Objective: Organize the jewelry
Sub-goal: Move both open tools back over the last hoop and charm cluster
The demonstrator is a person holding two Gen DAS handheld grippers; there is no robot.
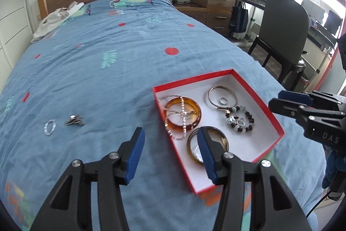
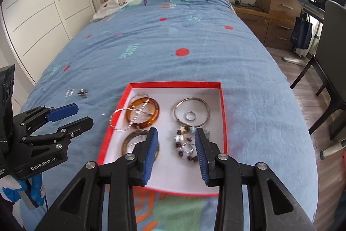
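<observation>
The left claw [image 1: 170, 140] hangs with its jaws wide apart and nothing between them, above the blue bedspread [image 1: 108, 70] at the near left edge of the shallow red cardboard box with a white floor [image 1: 218, 77]. The right claw [image 2: 176, 140] is likewise spread and empty, over the box's near half. Two pieces are not yet boxed: a small silver link bracelet [image 1: 49, 127] and a dark metal cluster, perhaps a brooch or clip [image 1: 75, 120], lying just beside each other, ahead and well to the left of the left claw. Both look light; the bracelet is probably limp and slippery, so pinch across one side of its loop, pressing slightly into the soft cover. The cluster seems stiff: grip across its body
</observation>
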